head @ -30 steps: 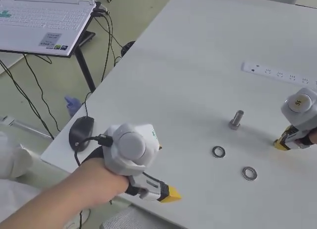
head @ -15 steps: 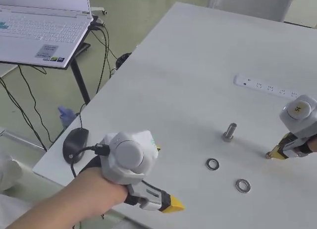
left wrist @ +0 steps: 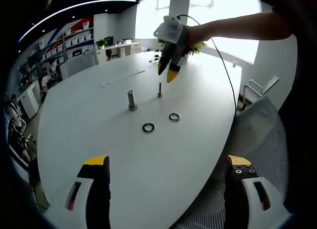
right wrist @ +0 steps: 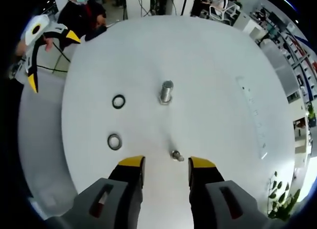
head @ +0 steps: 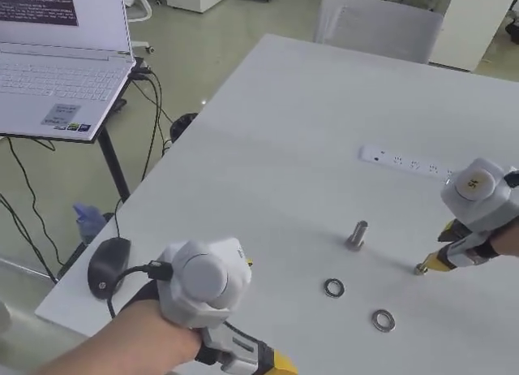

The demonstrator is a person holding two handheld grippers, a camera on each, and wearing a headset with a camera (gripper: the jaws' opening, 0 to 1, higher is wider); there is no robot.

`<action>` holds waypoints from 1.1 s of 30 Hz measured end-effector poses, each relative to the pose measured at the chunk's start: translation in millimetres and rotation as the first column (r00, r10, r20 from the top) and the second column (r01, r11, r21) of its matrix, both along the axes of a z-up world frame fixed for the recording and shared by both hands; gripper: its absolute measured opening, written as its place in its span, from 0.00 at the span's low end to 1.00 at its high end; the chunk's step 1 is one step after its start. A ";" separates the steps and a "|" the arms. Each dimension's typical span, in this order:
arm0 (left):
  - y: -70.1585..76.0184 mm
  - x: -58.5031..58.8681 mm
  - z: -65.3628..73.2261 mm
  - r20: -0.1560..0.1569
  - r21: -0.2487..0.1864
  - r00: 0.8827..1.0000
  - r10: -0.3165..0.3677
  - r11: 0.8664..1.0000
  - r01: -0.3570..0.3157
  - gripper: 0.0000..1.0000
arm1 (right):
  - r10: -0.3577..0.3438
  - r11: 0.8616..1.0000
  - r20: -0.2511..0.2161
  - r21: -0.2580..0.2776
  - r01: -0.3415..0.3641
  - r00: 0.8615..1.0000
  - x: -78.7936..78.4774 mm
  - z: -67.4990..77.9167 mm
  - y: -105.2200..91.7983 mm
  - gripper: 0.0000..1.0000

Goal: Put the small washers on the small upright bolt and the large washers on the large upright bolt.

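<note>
Lying on the table [head: 308, 131], darker washer [head: 333, 288] and paler washer [head: 383, 320] are threaded on neither large bolt [head: 357, 234] nor small bolt [right wrist: 176, 155]; fingers [left wrist: 94, 189] of left gripper [left wrist: 168, 160] and right gripper [right wrist: 167, 162] are spread, empty.

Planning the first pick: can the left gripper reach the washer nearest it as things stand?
Probably yes: the left gripper is open, bare table lies between it and that washer, and the large bolt stands beyond it.

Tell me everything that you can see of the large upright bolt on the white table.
The large upright bolt looks like grey metal. Its wider head is at the bottom and rests on the white table; its shank points straight up. No washer sits on it. A washer lies flat nearby, apart from it. Only the table touches it.
</note>
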State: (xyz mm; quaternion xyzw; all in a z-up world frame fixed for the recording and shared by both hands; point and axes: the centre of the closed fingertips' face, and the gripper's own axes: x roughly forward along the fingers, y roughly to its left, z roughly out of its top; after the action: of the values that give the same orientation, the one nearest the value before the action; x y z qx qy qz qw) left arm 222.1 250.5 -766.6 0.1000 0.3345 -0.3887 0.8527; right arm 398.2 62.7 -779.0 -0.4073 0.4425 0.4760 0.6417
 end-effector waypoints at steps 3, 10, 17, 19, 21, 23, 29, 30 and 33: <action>0.0 -0.5 0.9 0.003 -0.003 1.000 -0.006 1.000 0.006 0.97 | 0.017 1.000 -0.001 0.006 -0.017 1.000 -10.7 2.8 3.8 0.38; -0.3 -2.2 6.0 0.013 -0.008 1.000 -0.008 1.000 0.008 0.97 | 0.052 0.998 -0.015 0.024 -0.052 0.999 -32.3 0.1 11.1 0.39; -3.1 -7.5 3.1 0.008 -0.012 1.000 -0.007 1.000 0.007 0.95 | 0.088 0.996 -0.037 0.030 -0.087 0.995 -51.9 -8.4 15.2 0.40; -3.2 -8.7 1.6 0.008 -0.012 1.000 -0.006 1.000 0.007 0.95 | 0.093 0.995 -0.041 0.042 -0.091 0.995 -57.5 -10.6 18.6 0.40; -2.9 -10.1 0.2 0.002 -0.014 1.000 -0.005 1.000 0.005 0.95 | 0.094 0.994 -0.036 0.050 -0.092 0.995 -59.4 -14.5 20.8 0.40; -1.5 -10.9 -1.9 -0.002 -0.011 1.000 -0.002 1.000 0.002 0.95 | 0.092 0.994 -0.047 0.056 -0.090 0.995 -63.1 -21.0 22.6 0.40; 0.3 -11.1 -1.4 -0.001 -0.003 1.000 0.000 1.000 0.000 0.94 | 0.097 0.994 -0.059 0.058 -0.094 0.994 -71.9 -39.7 28.3 0.40; 0.7 -10.9 -1.0 0.001 -0.003 1.000 0.003 1.000 -0.003 0.93 | 0.095 0.994 -0.059 0.064 -0.091 0.994 -72.8 -43.4 30.7 0.40; 1.9 -11.7 0.1 0.001 -0.005 1.000 0.012 1.000 -0.012 0.93 | 0.099 0.994 -0.059 0.051 -0.096 0.993 -73.9 -54.9 32.4 0.40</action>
State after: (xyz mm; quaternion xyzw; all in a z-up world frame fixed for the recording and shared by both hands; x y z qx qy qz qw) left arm 210.4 252.4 -766.5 0.0962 0.3339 -0.3841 0.8554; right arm 324.2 95.1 -833.8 -0.3979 0.4300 0.5295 0.6136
